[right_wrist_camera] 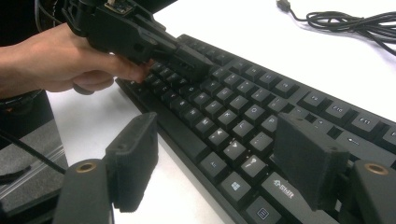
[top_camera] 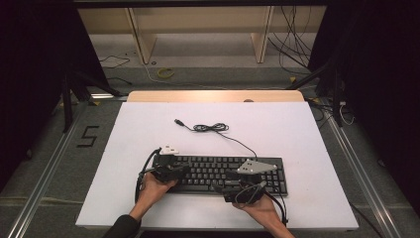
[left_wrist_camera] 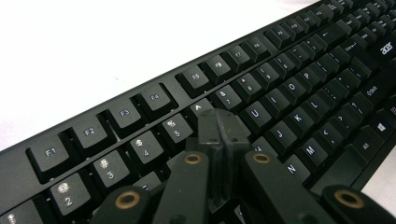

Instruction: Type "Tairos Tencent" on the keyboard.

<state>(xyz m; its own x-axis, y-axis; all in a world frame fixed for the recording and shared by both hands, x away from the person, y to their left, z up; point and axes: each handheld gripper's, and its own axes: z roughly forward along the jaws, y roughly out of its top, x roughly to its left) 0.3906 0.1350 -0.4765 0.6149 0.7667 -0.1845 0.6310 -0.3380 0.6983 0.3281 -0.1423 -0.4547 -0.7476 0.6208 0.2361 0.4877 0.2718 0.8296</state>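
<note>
High view has my black keyboard (top_camera: 218, 173) lying near the front edge of the white counter (top_camera: 297, 134), its cable (top_camera: 213, 128) coiled loose behind it and ending in a plug. My left claw (top_camera: 171, 171) sits over the keyboard's left end, my right claw (top_camera: 247, 186) at its front edge toward the right. Left gripper view adds the detail: my left claw (left_wrist_camera: 218, 135) is fully closed on nothing, tips pressed together over the number row near the 6 key. Right gripper view shows my right claw (right_wrist_camera: 219, 158) spread wide, one pad off the keyboard's front edge, the other above the keys, gripping nothing; beyond it my left hand (right_wrist_camera: 60, 60) holds its claw on the keys
</note>
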